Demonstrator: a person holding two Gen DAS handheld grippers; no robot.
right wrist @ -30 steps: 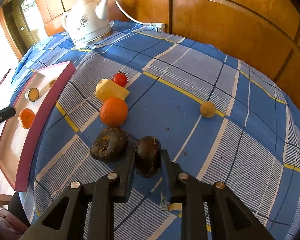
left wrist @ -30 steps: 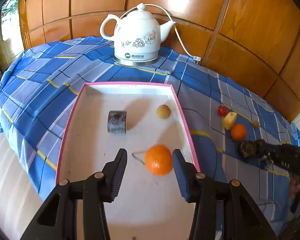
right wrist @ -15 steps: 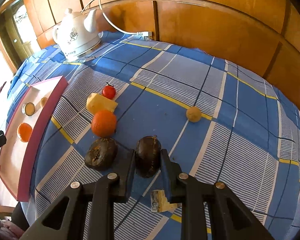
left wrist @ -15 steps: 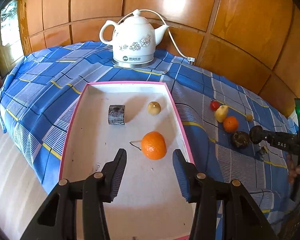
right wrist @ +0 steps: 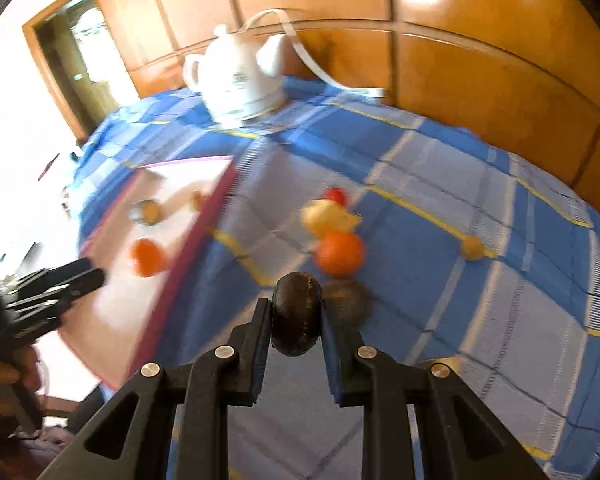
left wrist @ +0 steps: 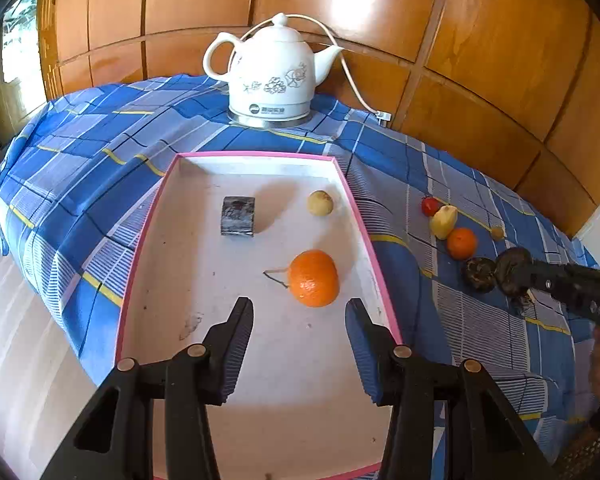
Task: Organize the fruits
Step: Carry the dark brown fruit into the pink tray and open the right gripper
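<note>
Right hand-held gripper (right wrist: 295, 316) pinches a round, dark, rough-skinned fruit (right wrist: 296, 314) above the checked cloth (right wrist: 480, 304).

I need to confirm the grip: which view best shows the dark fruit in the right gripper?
The right wrist view: the dark fruit sits sharp between the right gripper pads. The left wrist view shows it small, at the edge.
</note>
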